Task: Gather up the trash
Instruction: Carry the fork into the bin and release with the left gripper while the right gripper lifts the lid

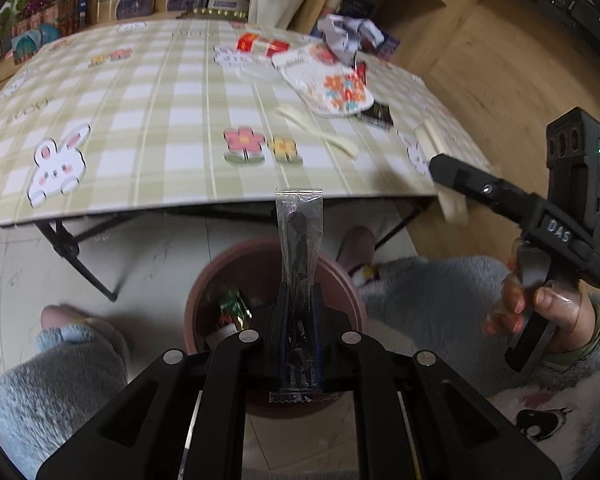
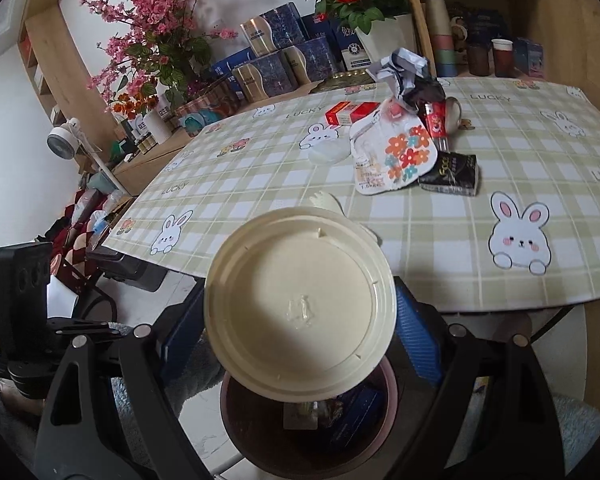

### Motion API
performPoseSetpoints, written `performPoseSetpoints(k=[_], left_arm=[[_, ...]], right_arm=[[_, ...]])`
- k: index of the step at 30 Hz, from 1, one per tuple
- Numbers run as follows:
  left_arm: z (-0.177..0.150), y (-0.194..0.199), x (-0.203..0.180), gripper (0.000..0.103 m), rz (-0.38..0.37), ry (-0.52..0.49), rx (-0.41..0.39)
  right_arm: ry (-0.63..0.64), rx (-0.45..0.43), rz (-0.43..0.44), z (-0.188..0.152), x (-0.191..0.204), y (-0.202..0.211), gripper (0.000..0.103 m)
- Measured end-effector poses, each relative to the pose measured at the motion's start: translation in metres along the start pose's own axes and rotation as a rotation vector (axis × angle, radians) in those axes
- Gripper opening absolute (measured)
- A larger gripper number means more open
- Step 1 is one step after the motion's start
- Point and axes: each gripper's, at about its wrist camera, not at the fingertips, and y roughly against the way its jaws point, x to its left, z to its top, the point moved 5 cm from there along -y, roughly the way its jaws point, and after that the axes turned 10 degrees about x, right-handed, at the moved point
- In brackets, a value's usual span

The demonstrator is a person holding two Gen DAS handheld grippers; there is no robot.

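Trash is going into the brown bin (image 1: 342, 280) on the floor, just under the edge of the table (image 1: 148, 112). The left gripper (image 1: 300, 308) is pinching a thin clear packet (image 1: 299, 236) with something dark inside, and its jaws are squeezed tight on the packet's lower part. The packet is hanging right over the bin. It looks very light and a bit slippery, so it is best held in the middle, not at the crinkly end. The right gripper (image 2: 300, 316) is holding a round cream lid (image 2: 298, 308) with its jaws spread wide, one pad on each side of the rim. The lid is sitting over the bin too. It looks light, stiff and bendy, so holding it by the rim seems best. More trash is waiting on the table: a crumpled paper ball (image 2: 400, 70), a flowery wrapper (image 2: 396, 156) and a small black pack (image 2: 452, 174).
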Motion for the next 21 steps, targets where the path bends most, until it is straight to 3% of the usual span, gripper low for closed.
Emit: performPoseSetpoints(k=[7,18,20,21], left_arm=[[-0.004,-0.019,-0.002,0.01,0.004,0.015,0.066],[-0.001,-0.028,-0.003,0.011,0.014,0.003,0.08],[-0.001,-0.026,-0.003,0.018,0.013,0.0,0.068],[-0.001,-0.023,-0.004,0.031,0.003,-0.001,0.055]], right_arm=[[-0.024,0.006,0.016,-0.01,-0.006,0.004,0.086],[-0.034,0.019,0.031,-0.015,-0.006,0.0,0.086],[-0.035,0.022,0.035,-0.015,-0.005,-0.001,0.086],[-0.033,0.023,0.035,-0.015,-0.004,-0.002,0.086]])
